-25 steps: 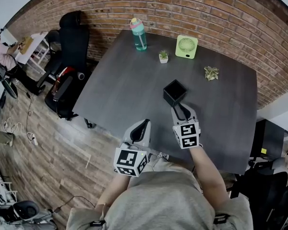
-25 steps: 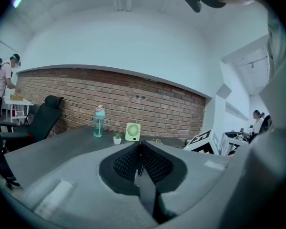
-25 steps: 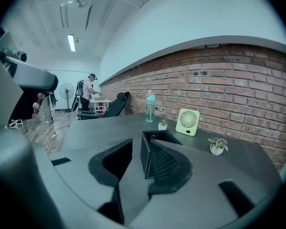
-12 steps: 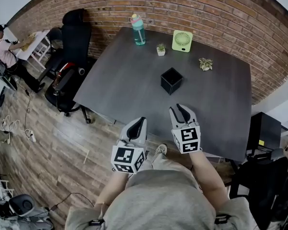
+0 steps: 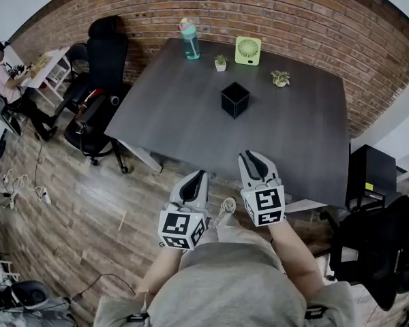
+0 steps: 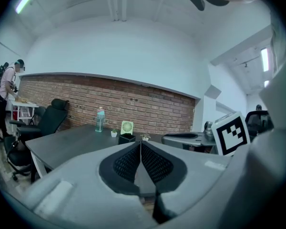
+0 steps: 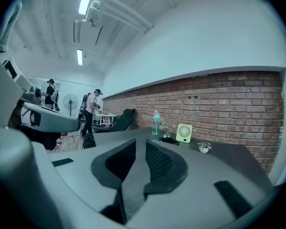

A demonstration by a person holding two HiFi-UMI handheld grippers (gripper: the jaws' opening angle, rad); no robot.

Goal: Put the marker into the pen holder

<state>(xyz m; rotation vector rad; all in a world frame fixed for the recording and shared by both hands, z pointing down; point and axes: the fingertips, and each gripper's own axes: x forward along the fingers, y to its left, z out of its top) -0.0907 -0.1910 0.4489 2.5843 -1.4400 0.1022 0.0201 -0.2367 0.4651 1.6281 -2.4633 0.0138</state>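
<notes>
Backing off, my right hand-held gripper (image 5: 251,157) has left the pen holder (image 5: 234,99), which stood just ahead of its tips a second ago and now sits well ahead on the table (image 5: 170,107). Its jaws are closing with nothing between them. My left hand-held gripper (image 5: 200,174), level with it on the left, has its jaws together and empty. Both hang short of the table's near edge. No marker shows in any view, so I judge it already dropped in and the task done; its pointing and long axis I cannot tell.
</notes>
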